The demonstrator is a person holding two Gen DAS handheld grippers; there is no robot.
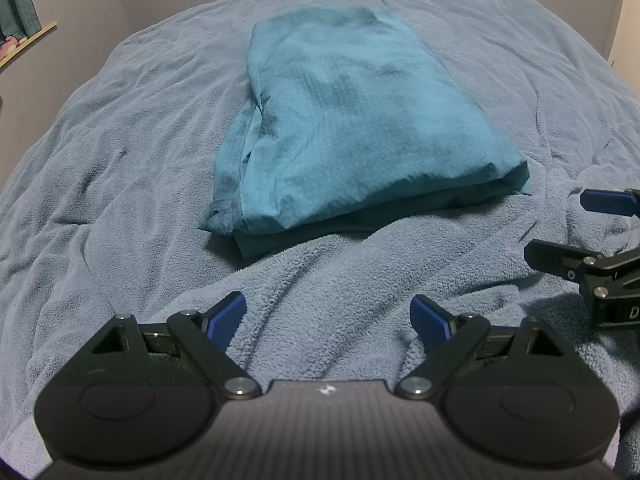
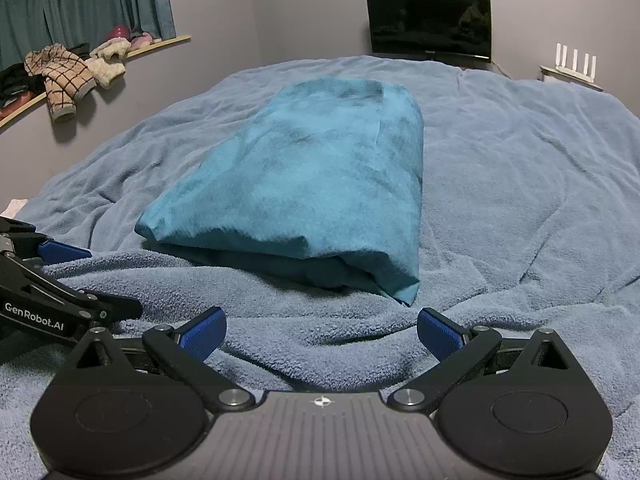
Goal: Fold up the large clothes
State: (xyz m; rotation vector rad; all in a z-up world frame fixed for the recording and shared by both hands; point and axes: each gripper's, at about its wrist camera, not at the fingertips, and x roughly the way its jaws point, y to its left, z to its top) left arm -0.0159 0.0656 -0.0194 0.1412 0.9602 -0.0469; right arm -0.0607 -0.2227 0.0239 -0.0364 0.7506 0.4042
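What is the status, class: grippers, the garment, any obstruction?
Left gripper open, empty. Right gripper open, empty. Teal garment folded on blue blanket, untouched. Nothing blocking it.

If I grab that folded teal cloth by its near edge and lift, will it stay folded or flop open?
The teal cloth looks thin, soft and creased, so it would probably sag and unfold. Its stacked layers lie loose at the near edge, so one layer may peel off. On the fleecy blanket it would likely drag, not slide.

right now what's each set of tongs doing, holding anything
Left tongs: open, empty, above the light blue blanket.
Right tongs: open, empty, short of the folded teal cloth.
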